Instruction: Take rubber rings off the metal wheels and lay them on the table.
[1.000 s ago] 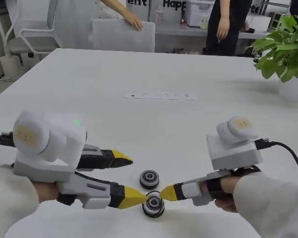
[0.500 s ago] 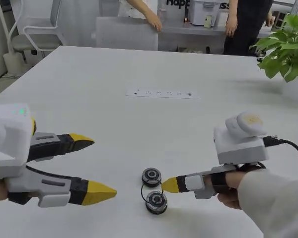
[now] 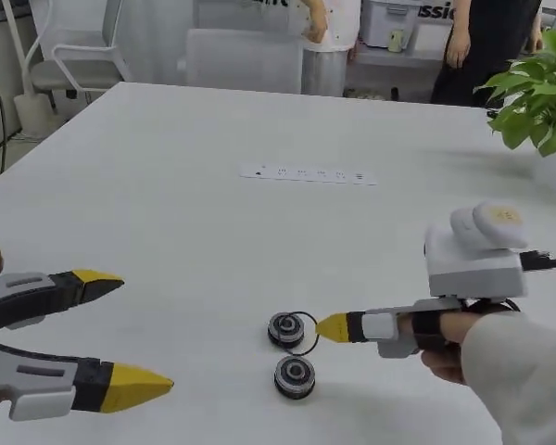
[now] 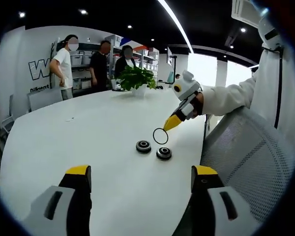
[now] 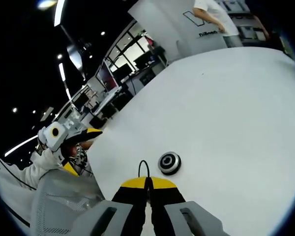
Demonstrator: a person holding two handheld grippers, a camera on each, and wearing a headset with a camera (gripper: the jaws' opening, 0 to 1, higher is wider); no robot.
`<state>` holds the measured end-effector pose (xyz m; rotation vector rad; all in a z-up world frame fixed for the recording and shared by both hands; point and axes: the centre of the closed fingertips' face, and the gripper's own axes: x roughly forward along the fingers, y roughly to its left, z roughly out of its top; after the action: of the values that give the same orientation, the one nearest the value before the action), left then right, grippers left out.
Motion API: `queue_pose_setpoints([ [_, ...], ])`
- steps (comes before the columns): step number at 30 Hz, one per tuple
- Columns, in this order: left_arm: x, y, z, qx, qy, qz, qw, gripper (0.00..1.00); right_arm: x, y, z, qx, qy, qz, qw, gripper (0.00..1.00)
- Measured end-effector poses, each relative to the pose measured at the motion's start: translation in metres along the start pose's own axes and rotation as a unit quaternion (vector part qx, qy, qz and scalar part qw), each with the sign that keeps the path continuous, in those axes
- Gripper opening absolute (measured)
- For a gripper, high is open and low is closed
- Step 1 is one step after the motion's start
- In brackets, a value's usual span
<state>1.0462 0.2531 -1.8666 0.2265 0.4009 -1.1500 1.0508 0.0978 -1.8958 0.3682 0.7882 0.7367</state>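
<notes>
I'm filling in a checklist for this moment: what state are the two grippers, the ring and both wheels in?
right gripper: shut, pinching the rubber ring.
rubber ring: off the wheels, held up at the right gripper's tips.
left gripper: open, empty, off to the side.
far wheel: lying flat on the table.
near wheel: lying flat on the table.

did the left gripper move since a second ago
Yes. The left gripper has drawn back to the left, away from the near metal wheel it was at before.
</notes>
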Motion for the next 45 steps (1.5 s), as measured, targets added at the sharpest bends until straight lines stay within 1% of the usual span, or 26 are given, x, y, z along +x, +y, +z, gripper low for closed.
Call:
queue_pose_setpoints([
  [2,0.002,-0.001,-0.005,-0.001,0.010,-0.004,0.9999,0.83,-0.001,0.000,0.001,0.000,-0.003,-0.001,1.0000,0.00],
  [3,0.004,-0.002,-0.009,-0.007,0.019,-0.008,0.9998,0.84,-0.002,0.000,0.002,0.000,-0.005,-0.002,1.0000,0.00],
  [7,0.006,-0.003,-0.019,-0.016,0.036,-0.013,0.9991,0.90,-0.004,-0.001,0.007,0.001,-0.015,-0.002,0.9999,0.00],
  [14,0.005,-0.001,-0.027,-0.033,0.037,-0.012,0.9987,0.93,-0.009,0.002,0.013,0.008,-0.033,0.003,0.9994,0.00],
  [15,0.005,-0.001,-0.031,-0.036,0.043,-0.010,0.9984,0.93,-0.009,0.003,0.014,0.009,-0.034,0.004,0.9994,0.00],
  [18,0.006,-0.002,-0.036,-0.034,0.054,-0.009,0.9979,0.94,-0.010,0.007,0.015,0.010,-0.038,0.006,0.9992,0.00],
  [21,0.007,-0.003,-0.037,-0.032,0.059,-0.013,0.9977,0.95,-0.012,0.012,0.018,0.011,-0.046,0.012,0.9988,0.00],
  [23,0.007,-0.004,-0.038,-0.035,0.061,-0.016,0.9974,0.96,-0.012,0.014,0.019,0.011,-0.049,0.017,0.9986,0.00],
  [24,0.008,-0.005,-0.040,-0.038,0.064,-0.017,0.9971,0.97,-0.012,0.016,0.020,0.011,-0.050,0.018,0.9985,0.00],
  [28,0.008,-0.006,-0.043,-0.030,0.072,-0.019,0.9968,0.97,-0.011,0.022,0.020,0.009,-0.051,0.027,0.9983,0.00],
  [31,0.008,-0.007,-0.043,-0.029,0.074,-0.021,0.9966,0.97,-0.008,0.030,0.019,0.007,-0.049,0.040,0.9980,0.00],
  [35,0.009,-0.008,-0.045,-0.028,0.077,-0.024,0.9963,0.97,-0.005,0.037,0.019,-0.007,-0.045,0.050,0.9977,0.00],
  [38,0.009,-0.008,-0.045,-0.026,0.079,-0.023,0.9963,0.97,-0.002,0.045,0.018,-0.018,-0.045,0.061,0.9969,0.00],
  [39,0.009,-0.008,-0.045,-0.026,0.079,-0.023,0.9963,0.97,-0.002,0.046,0.019,-0.020,-0.046,0.062,0.9968,0.00],
  [41,0.009,-0.007,-0.046,-0.025,0.080,-0.022,0.9962,0.97,-0.001,0.049,0.022,-0.040,-0.059,0.065,0.9954,0.00],
  [43,0.009,-0.007,-0.046,-0.025,0.081,-0.022,0.9962,0.97,0.000,0.049,0.024,-0.039,-0.062,0.070,0.9948,0.00],
  [45,0.009,-0.007,-0.046,-0.024,0.082,-0.022,0.9961,0.96,0.002,0.054,0.026,-0.049,-0.073,0.079,0.9930,0.00],
])
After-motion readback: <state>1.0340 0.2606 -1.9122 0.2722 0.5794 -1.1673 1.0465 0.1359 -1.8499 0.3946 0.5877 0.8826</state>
